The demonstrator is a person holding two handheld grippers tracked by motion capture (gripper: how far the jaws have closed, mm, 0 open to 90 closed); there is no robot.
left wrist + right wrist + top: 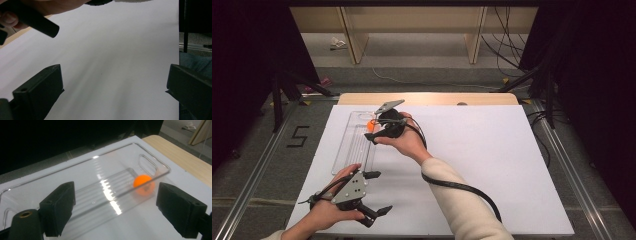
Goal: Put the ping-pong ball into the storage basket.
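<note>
A clear plastic tray (354, 150) (100, 170) lies lengthwise on the left part of the white table. A small orange ball (370, 125) (143, 184) rests inside it at the far end, by the handle cut-out. My right gripper (375, 129) (112, 205) reaches across from the right and hangs over the tray's near rim. It is open, with its jaws wide apart and the ball ahead of them, untouched. My left gripper (381, 192) (115, 92) is low at the table's front left, open, with bare white surface between its jaws.
The white sheet (482, 160) covers the table, and a strip of wood (427, 98) shows at the back. The right forearm (462, 200) and its cable cross the middle. Tripod legs (277, 105) and floor cables (507, 50) stand beyond the table.
</note>
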